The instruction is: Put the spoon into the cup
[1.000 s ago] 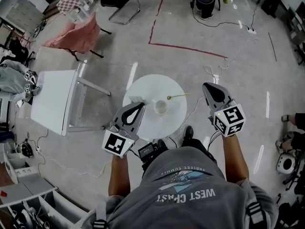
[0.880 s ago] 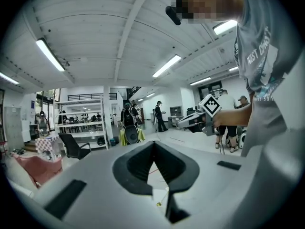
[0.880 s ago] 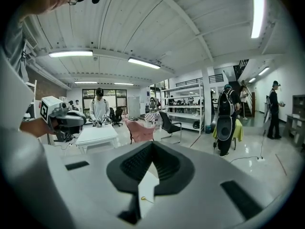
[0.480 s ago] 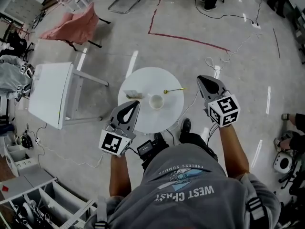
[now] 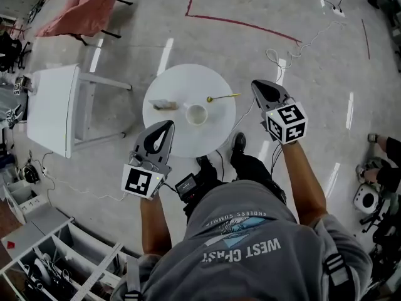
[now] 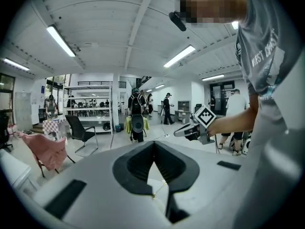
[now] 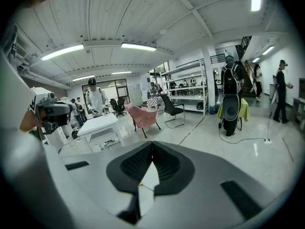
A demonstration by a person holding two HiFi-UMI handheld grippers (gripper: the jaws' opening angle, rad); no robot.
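Note:
A white cup (image 5: 197,114) stands near the middle of the round white table (image 5: 188,80). A thin gold spoon (image 5: 222,97) lies flat to the cup's right, apart from it. My left gripper (image 5: 167,126) hovers over the table's near left edge, shut and empty. To the right of the table, beyond the spoon's handle, my right gripper (image 5: 255,85) is also shut with nothing in it. The left gripper view shows the shut jaws' tips (image 6: 153,143) with the spoon (image 6: 159,189) in the gap below them. A bit of the spoon (image 7: 141,184) shows likewise under the right gripper (image 7: 152,143).
A small flat dish (image 5: 164,105) sits on the round table left of the cup. A white rectangular table (image 5: 53,108) stands to the left and a pink draped chair (image 5: 78,14) behind it. Cables (image 5: 276,58) and red tape (image 5: 238,22) lie on the floor.
Both grippers have come down toward the table, the right one more than the left. Both stay shut and empty. Cup and spoon have not moved on the table.

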